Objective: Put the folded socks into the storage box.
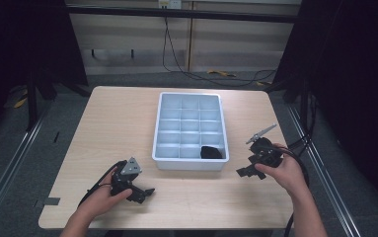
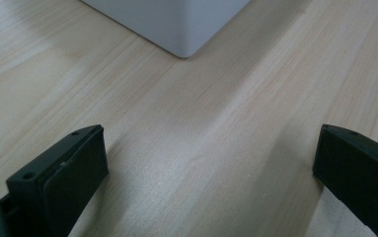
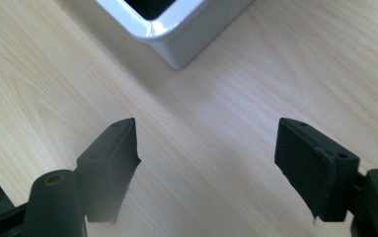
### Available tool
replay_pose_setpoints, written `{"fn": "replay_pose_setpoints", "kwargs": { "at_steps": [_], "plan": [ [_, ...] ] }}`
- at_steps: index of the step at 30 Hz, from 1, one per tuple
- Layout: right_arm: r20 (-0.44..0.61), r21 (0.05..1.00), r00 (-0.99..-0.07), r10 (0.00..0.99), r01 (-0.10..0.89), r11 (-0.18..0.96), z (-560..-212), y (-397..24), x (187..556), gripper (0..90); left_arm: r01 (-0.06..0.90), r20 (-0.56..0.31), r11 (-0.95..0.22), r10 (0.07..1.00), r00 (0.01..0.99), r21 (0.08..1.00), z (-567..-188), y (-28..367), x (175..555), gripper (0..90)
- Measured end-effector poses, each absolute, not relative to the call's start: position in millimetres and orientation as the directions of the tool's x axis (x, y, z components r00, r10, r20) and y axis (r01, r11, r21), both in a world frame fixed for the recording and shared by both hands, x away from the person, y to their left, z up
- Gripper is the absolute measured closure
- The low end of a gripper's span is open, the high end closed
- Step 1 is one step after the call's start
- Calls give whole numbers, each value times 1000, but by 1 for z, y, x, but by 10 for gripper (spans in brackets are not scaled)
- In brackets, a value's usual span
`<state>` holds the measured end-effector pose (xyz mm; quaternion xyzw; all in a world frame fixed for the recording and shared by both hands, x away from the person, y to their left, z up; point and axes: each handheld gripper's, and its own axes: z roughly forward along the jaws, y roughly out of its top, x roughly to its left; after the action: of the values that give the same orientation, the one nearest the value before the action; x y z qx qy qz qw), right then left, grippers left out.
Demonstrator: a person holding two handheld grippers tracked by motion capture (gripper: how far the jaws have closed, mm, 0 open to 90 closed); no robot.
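Your left gripper (image 1: 144, 193) sits low over the desk (image 1: 112, 128), fingers (image 2: 63, 173) spread wide, nothing between them. Your right gripper (image 1: 243, 171) hovers just right of the white compartment tray (image 1: 158, 140), fingers (image 3: 315, 168) also apart and empty. A black object (image 1: 211, 152) lies in the tray's near-right compartment.

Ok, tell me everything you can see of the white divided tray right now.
The tray is a white, glossy, plastic-looking rectangular box with rounded corners, split by thin walls into a grid of three by five compartments. It sits flat on the wooden table, towards its middle. A dark object lies in the near right compartment; the others look empty. Neither the left gripper nor the right gripper touches it.
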<state>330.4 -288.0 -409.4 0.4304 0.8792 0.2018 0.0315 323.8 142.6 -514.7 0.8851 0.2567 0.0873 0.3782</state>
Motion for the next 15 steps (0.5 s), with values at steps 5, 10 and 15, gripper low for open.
{"fn": "replay_pose_setpoints", "kwargs": {
  "at_steps": [5,10,15],
  "plan": [
    [127,386,-624,771,747,541,-416,-295,327,240,390,-40,-583,521,852,713,-515,143,324,0],
    [132,390,-609,782,757,524,-420,-301,324,240,390,-40,-583,521,853,713,-515,143,324,0],
    [132,386,-606,785,761,522,-426,-307,321,240,390,-39,-585,522,852,711,-514,143,324,0]
  ]
}}
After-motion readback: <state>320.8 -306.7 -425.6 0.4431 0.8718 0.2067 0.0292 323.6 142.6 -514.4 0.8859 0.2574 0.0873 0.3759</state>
